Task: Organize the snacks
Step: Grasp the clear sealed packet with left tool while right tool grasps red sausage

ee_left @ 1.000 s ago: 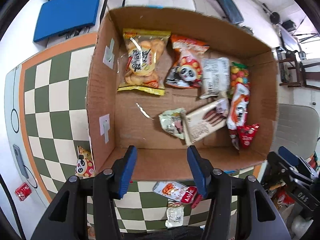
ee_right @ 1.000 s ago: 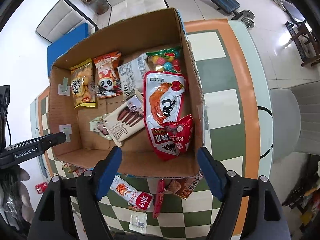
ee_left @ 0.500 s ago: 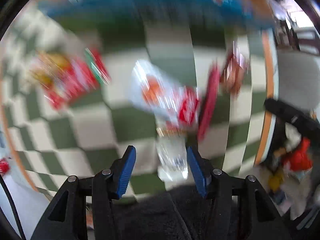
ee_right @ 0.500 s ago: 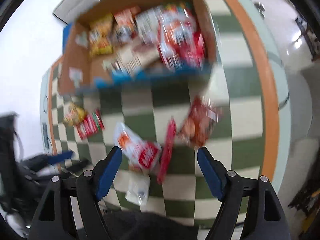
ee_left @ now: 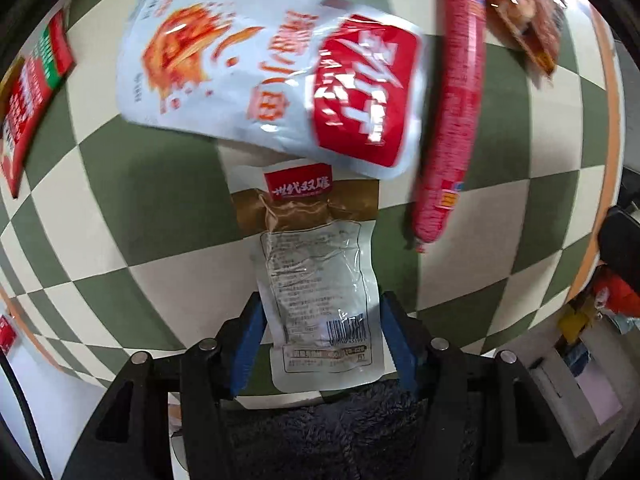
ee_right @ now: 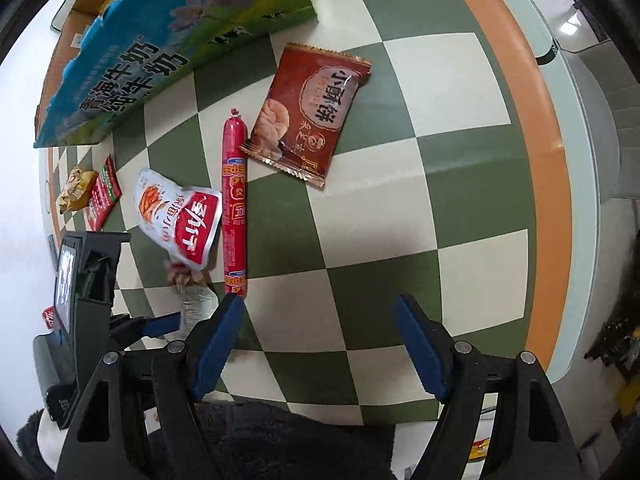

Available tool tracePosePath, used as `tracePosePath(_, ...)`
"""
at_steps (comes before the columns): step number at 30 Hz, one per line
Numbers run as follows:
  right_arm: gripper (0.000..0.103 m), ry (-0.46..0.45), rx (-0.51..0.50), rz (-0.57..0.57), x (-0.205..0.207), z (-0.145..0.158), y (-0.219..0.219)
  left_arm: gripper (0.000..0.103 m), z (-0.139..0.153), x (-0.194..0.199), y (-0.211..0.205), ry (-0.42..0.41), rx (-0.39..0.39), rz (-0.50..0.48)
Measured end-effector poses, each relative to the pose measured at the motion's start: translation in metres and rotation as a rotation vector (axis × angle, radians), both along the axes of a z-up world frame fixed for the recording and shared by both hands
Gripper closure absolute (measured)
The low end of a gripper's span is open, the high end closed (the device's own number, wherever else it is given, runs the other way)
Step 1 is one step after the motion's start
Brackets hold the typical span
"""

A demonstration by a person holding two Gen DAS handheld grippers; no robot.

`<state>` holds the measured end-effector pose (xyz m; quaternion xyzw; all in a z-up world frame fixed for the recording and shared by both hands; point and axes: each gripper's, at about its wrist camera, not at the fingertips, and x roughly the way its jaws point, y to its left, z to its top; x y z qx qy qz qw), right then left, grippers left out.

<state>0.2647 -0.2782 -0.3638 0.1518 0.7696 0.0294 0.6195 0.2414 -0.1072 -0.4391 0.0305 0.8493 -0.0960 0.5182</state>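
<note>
Both hands have dropped from above the box to the checkered worktop (ee_right: 400,208). The left hand-held gripper (ee_left: 320,344), its jaws just widened, now straddles the clear pouch (ee_left: 316,280) without pressing it, and the pouch's long axis runs straight ahead between the pads. The right hand-held gripper (ee_right: 320,340) is wide open and empty, beside the pouch.

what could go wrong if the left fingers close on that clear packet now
1. The clear packet lies flat between the left gripper fingers, whose jaws have just been opening; closing could crumple it or slide over it.
2. Its top is tucked under the white and red pouch, so lifting may drag that pouch along.
3. The red sausage stick lies close beside the pouch and could get nudged and roll on the checkered table.
</note>
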Motion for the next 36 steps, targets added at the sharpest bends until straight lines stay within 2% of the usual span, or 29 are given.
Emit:
tracePosePath(5, 0.023, -0.008, 0.028, 0.004, 0.004, 0.001, 0.010, 0.048, -0.002, -0.002, -0.008, 0.001, 0.017, -0.013)
tracePosePath(11, 0.023, -0.010, 0.033, 0.010, 0.010, -0.004, 0.023, 0.050, 0.003, -0.014, -0.021, -0.060, 0.032, -0.047)
tracePosePath(16, 0.023, -0.014, 0.044, 0.021, 0.011, -0.006, 0.029, 0.051, 0.022, -0.021, -0.004, -0.100, 0.019, 0.003)
tracePosePath(22, 0.024, -0.031, 0.053, 0.061, 0.027, -0.017, 0.061, 0.052, 0.043, -0.018, 0.029, -0.148, 0.028, 0.078)
tracePosePath(24, 0.028, -0.030, 0.041, 0.084, 0.035, -0.024, 0.075, 0.052, 0.045, -0.018, 0.038, -0.156, 0.034, 0.102)
tracePosePath(25, 0.040, -0.025, 0.023, 0.106, 0.037, -0.028, 0.082, 0.052, 0.045, -0.018, 0.042, -0.159, 0.036, 0.114)
tracePosePath(26, 0.057, -0.020, -0.003, 0.133, 0.039, -0.033, 0.089, 0.052, 0.044, -0.018, 0.045, -0.159, 0.038, 0.122)
tracePosePath(27, 0.066, -0.017, -0.023, 0.160, 0.040, -0.037, 0.096, 0.052, 0.044, -0.019, 0.048, -0.158, 0.035, 0.138)
tracePosePath(28, 0.080, -0.011, -0.042, 0.191, 0.040, -0.042, 0.102, 0.052, 0.047, -0.020, 0.049, -0.158, 0.032, 0.147)
tracePosePath(32, 0.083, -0.047, -0.081, 0.279, 0.034, -0.043, 0.118, 0.052, 0.056, -0.022, 0.055, -0.178, 0.017, 0.177)
tracePosePath(36, 0.084, -0.083, -0.058, 0.299, 0.027, -0.031, 0.120, 0.052, 0.066, -0.020, 0.063, -0.204, -0.012, 0.182)
